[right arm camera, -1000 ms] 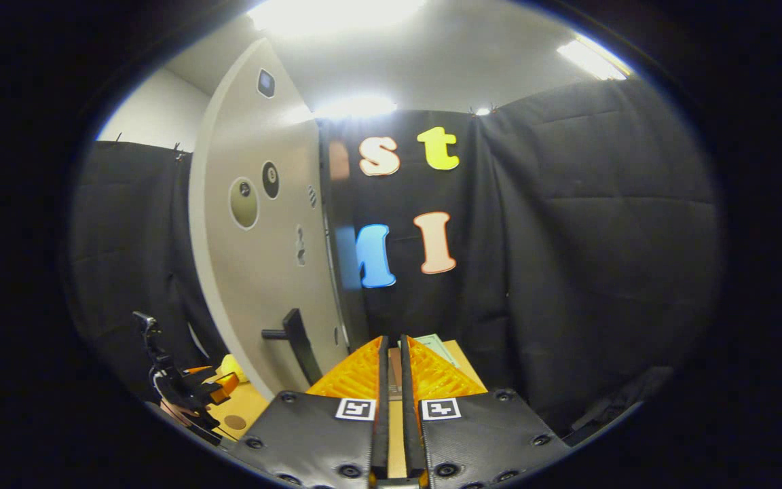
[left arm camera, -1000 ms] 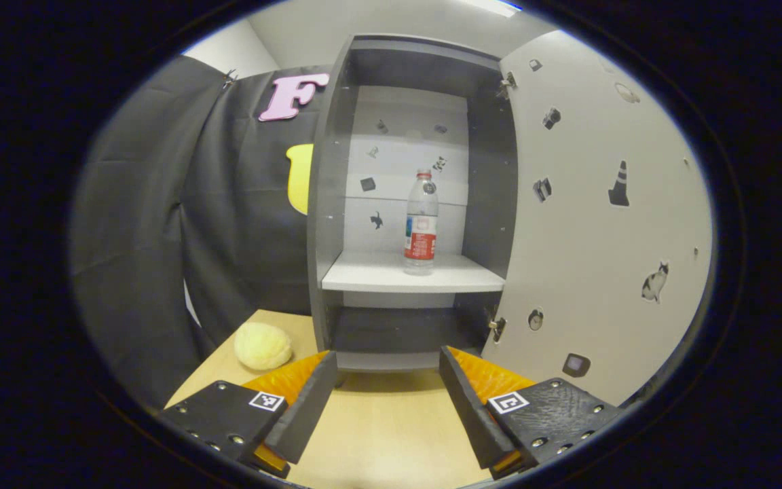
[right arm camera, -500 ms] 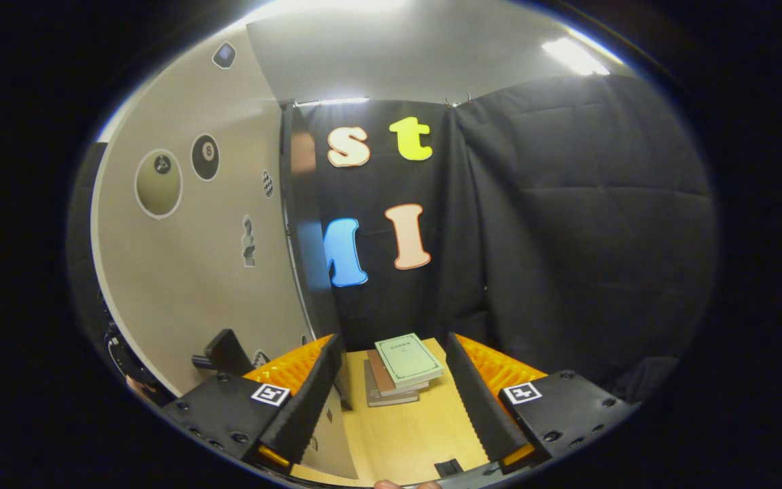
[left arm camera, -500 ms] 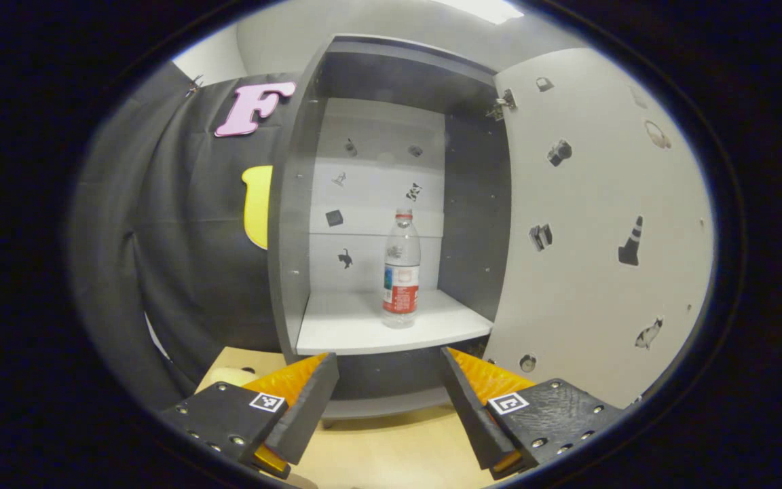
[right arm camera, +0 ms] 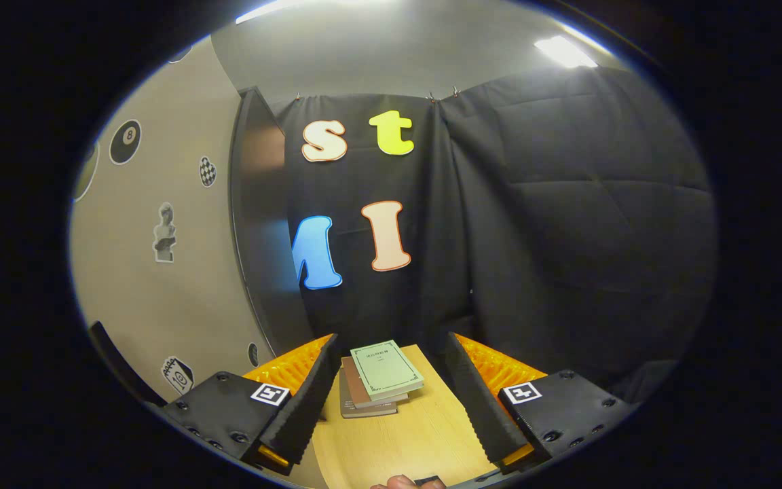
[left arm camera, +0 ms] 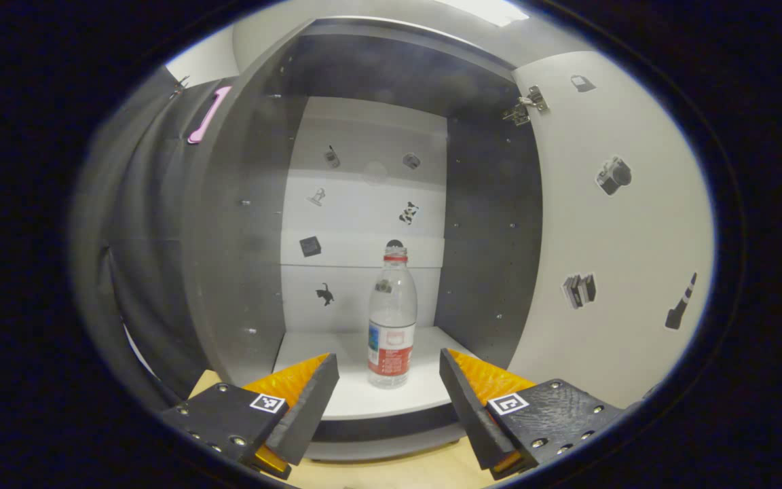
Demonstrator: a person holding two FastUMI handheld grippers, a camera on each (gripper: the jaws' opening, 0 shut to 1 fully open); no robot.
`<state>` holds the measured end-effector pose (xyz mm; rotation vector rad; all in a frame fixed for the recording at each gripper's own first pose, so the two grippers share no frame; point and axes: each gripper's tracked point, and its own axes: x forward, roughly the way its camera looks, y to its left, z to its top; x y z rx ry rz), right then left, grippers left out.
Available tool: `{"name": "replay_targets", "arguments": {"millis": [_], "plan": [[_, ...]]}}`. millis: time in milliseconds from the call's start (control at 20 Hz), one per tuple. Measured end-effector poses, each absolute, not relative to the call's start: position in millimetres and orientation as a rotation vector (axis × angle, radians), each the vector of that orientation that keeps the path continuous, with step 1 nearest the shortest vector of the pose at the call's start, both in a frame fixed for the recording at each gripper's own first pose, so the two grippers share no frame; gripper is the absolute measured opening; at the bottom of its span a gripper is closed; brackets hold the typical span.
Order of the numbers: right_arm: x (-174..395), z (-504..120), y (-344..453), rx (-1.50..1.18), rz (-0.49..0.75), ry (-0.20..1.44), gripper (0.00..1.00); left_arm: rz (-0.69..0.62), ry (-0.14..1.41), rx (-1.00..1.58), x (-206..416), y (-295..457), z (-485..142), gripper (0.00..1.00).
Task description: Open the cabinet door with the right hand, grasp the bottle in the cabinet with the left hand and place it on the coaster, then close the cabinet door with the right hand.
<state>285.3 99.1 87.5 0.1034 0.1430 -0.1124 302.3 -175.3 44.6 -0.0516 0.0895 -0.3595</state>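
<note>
Pale wood of the counter lies under both grippers. In the left gripper view, the left gripper is level and points straight into the cabinet, its fingers spread wide and grasping nothing. Just past its tips the white shelf begins, and the bottle stands upright near the front edge of this shelf, seen between the two fingers but apart from both. The cabinet door is swung open on the right side. In the right gripper view, the right gripper is also released, fingers wide apart, above the counter. Beyond it a small stack of books lies near the counter's far edge, beside the door.
</note>
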Motion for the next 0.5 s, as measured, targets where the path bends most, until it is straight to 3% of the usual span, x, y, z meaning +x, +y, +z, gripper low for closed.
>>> {"name": "replay_targets", "arguments": {"millis": [50,150,400,450,500], "plan": [[291.0,84.3,95.5,0.115,-0.115,0.148,0.98,-0.353,0.081,-0.047,314.5,-179.4,46.4,0.92],[300.4,76.7,87.9,0.142,-0.123,0.163,0.98,-0.346,0.071,-0.041,335.3,-185.8,46.9,0.88],[311.6,65.0,76.8,0.17,-0.134,0.196,0.98,-0.354,0.06,0.004,377.2,-203.4,41.7,0.92],[312.4,65.5,75.9,0.167,-0.139,0.194,0.98,-0.354,0.056,-0.001,381.7,-207.1,40.6,0.88],[313.9,66.5,73.8,0.164,-0.145,0.19,0.98,-0.36,0.056,-0.018,386.4,-210.7,39.7,0.92]]}}
